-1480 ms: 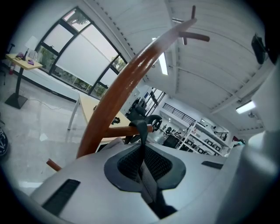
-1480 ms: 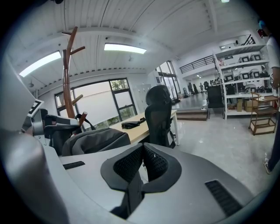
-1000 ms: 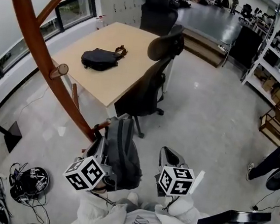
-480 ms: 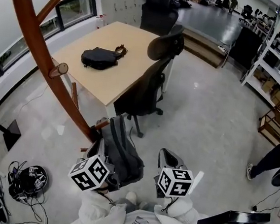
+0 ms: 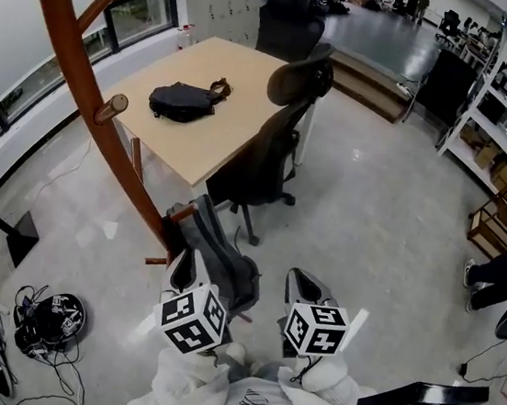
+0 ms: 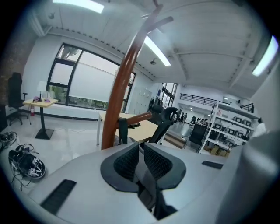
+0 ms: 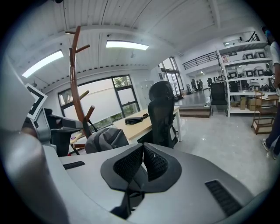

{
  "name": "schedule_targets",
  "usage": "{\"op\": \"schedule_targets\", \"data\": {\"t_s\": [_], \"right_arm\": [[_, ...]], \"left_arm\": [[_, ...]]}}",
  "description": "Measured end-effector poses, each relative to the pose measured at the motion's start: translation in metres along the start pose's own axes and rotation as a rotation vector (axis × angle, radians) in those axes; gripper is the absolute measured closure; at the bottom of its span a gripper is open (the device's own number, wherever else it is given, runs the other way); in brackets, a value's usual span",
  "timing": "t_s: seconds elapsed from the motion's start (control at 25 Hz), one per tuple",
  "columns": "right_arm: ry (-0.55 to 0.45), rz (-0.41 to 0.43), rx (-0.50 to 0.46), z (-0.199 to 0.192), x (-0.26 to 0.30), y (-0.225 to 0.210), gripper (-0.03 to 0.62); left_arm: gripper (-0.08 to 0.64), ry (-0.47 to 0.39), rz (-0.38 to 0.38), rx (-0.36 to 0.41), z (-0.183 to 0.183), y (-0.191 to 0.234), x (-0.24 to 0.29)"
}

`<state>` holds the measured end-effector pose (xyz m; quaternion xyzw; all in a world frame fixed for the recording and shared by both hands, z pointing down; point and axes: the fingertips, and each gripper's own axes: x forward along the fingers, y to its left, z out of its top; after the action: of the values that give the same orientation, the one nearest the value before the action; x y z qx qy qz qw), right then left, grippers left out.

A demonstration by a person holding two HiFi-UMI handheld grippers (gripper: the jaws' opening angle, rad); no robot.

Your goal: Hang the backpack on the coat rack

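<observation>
one strap (image 6: pixel 123 131) of the backpack (image 5: pixel 222 262) lies over the lowest peg (image 6: pixel 140 117) of the coat rack (image 5: pixel 75 81), close to where that peg meets the curved brown pole. the grey pack slopes down from there toward the person, just in front of the left gripper (image 6: pixel 141 158). in the left gripper view the pads stand narrow, with only a thin slit between them. nothing sticks out past the tips, and i cannot tell whether any webbing sits in that slit. the right gripper (image 7: pixel 142 161) is off to the right of the pack and apart from it. its pads meet at the tips and it carries nothing.

the hanging step looks close to done, and what seems left is to let the peg take the weight. the pack leans rather than hangs straight, so some of its load may rest on the left gripper's side. the next move calls for easing that side down and back slowly while watching that the strap does not ride toward the peg's free end. if it creeps, the strap wants a nudge toward the pole first. the right gripper is free to steady the pack's body if it swings.
</observation>
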<state>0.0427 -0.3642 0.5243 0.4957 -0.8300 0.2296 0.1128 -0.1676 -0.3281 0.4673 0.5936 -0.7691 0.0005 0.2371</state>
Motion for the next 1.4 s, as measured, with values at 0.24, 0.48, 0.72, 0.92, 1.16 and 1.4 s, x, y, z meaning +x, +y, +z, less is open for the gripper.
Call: {"op": "schedule_targets", "data": {"t_s": [0.24,0.48,0.72,0.92,1.16,1.4], "right_arm": [[-0.004,0.014,0.003,-0.006,-0.015,0.002,0.578],[-0.004,0.035,0.004,-0.015,-0.036,0.006,0.578],[-0.005,0.102,-0.013,-0.023,-0.047,0.029,0.578],[-0.008,0.167,-0.02,-0.028,-0.05,0.058,0.578],[0.021,0.222,-0.033,-0.042,-0.051,0.086,0.578],[0.01,0.216,-0.039,-0.049,-0.057,0.109,0.578]], "left_arm": [[0.543,-0.003,-0.077,0.034,-0.008,-0.033,-0.021],[0.543,-0.025,-0.077,0.026,-0.01,-0.036,-0.053],[0.543,-0.093,-0.075,0.04,-0.007,-0.03,-0.089],[0.545,-0.107,-0.121,0.032,-0.012,-0.023,-0.106],[0.557,-0.065,-0.15,0.04,-0.028,-0.013,-0.111],[0.557,-0.011,-0.199,0.041,-0.043,-0.003,-0.117]]}}
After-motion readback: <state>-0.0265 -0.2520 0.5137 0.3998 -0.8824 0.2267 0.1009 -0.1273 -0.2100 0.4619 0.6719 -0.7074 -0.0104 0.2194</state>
